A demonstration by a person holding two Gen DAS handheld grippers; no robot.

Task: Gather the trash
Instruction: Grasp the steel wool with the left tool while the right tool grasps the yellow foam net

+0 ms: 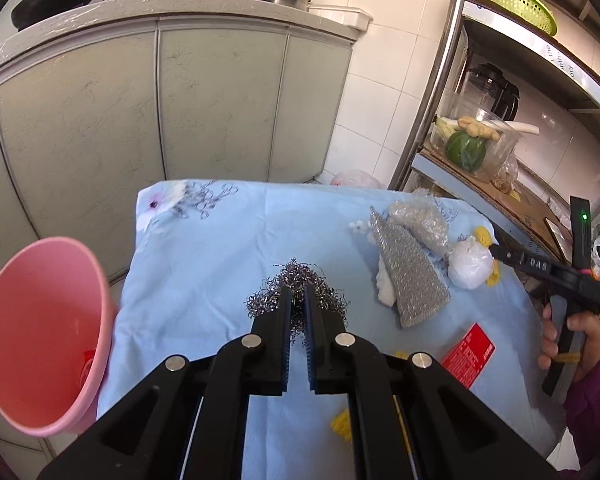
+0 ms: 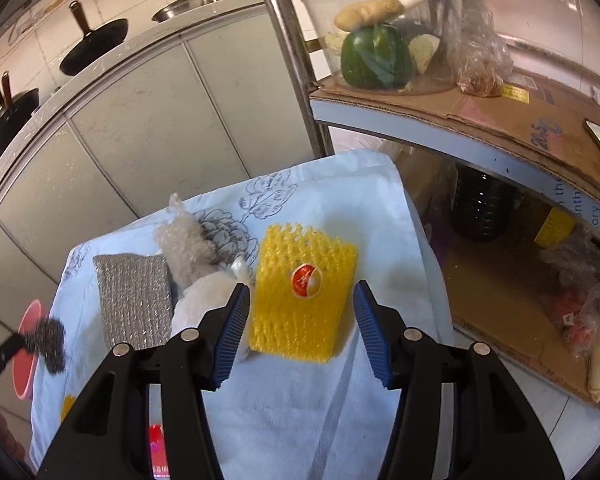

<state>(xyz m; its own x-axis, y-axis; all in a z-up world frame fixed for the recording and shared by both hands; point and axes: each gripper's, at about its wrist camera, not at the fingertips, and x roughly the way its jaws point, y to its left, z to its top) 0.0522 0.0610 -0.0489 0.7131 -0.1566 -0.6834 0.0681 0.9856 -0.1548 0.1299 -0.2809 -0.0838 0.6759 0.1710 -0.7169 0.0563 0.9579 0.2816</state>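
Note:
My left gripper (image 1: pixel 298 294) is shut on a steel wool ball (image 1: pixel 296 280) just above the blue floral cloth (image 1: pixel 220 248); it also shows in the right wrist view (image 2: pixel 50 344). My right gripper (image 2: pixel 302 300) is open over a yellow foam fruit net (image 2: pixel 300 292) with an orange sticker, one finger on each side. A white plastic wad (image 2: pixel 204 300) lies by its left finger. A silver scouring pad (image 1: pixel 410 276) (image 2: pixel 134 300), a crumpled clear bag (image 1: pixel 418 220) (image 2: pixel 184 248) and a red wrapper (image 1: pixel 468 350) lie on the cloth.
A pink bin (image 1: pixel 40 336) stands at the cloth's left edge. Grey cabinets (image 1: pixel 140 112) with pans on top stand behind. A metal shelf rack (image 2: pixel 500 136) with vegetables and cardboard stands at the right, close to the cloth.

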